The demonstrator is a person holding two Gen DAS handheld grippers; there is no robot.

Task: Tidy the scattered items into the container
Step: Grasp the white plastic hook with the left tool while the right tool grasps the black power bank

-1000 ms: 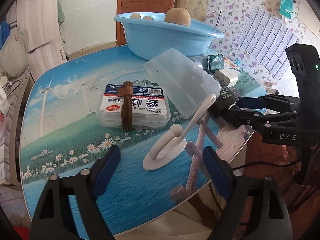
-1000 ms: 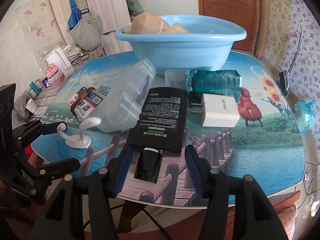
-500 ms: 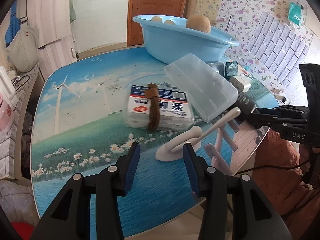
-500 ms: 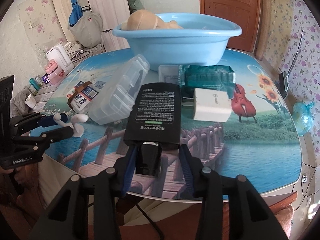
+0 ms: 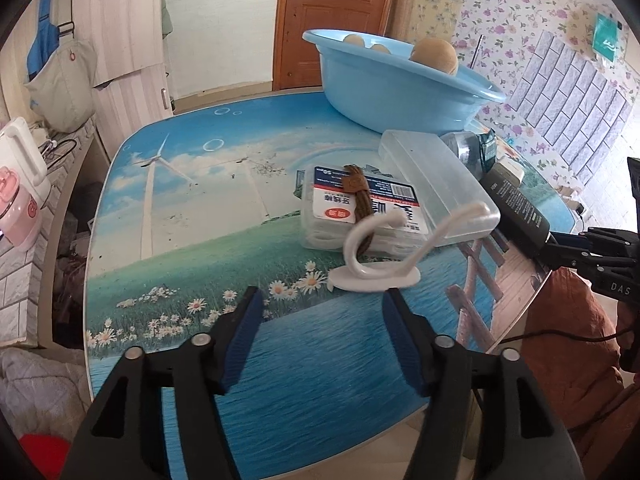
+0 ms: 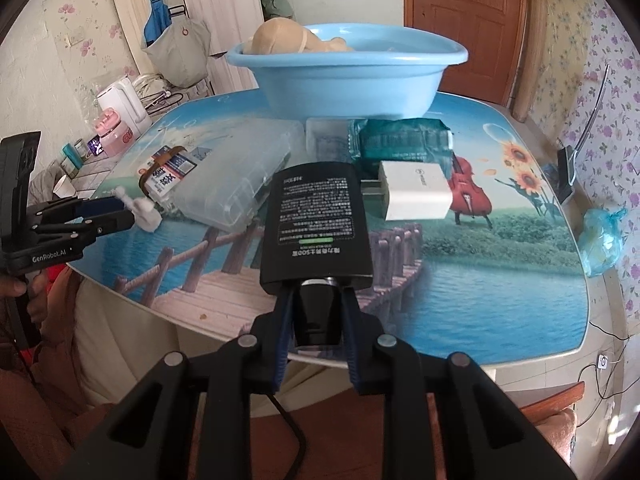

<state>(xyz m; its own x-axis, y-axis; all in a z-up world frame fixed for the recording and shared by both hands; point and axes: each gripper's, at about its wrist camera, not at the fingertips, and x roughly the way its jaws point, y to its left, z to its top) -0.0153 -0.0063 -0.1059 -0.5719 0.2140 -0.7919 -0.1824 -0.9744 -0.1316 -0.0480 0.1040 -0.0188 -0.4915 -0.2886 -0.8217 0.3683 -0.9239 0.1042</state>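
Observation:
A blue basin [image 5: 400, 84] [image 6: 348, 76] with tan round things in it stands at the table's far side. A white hook [image 5: 384, 248] stands just beyond my open left gripper [image 5: 320, 308], apart from its fingers. Behind the hook lie a labelled floss-pick box [image 5: 360, 208] with a brown band and a clear plastic case [image 5: 436, 184]. My right gripper [image 6: 316, 300] is shut on the cap end of a black tube [image 6: 316, 220] at the table's near edge. My left gripper also shows in the right wrist view [image 6: 120, 212].
A white charger [image 6: 416, 196], a green packet [image 6: 400, 138] and a small clear tub [image 6: 326, 136] lie before the basin. A blue plastic bag [image 6: 600, 240] sits at the right edge. A kettle and a pink cup [image 5: 16, 200] stand on a side counter.
My right gripper has closed on the black tube's cap. My left gripper closed part-way, then opened again and shifted left, so the hook now sits off its right finger.

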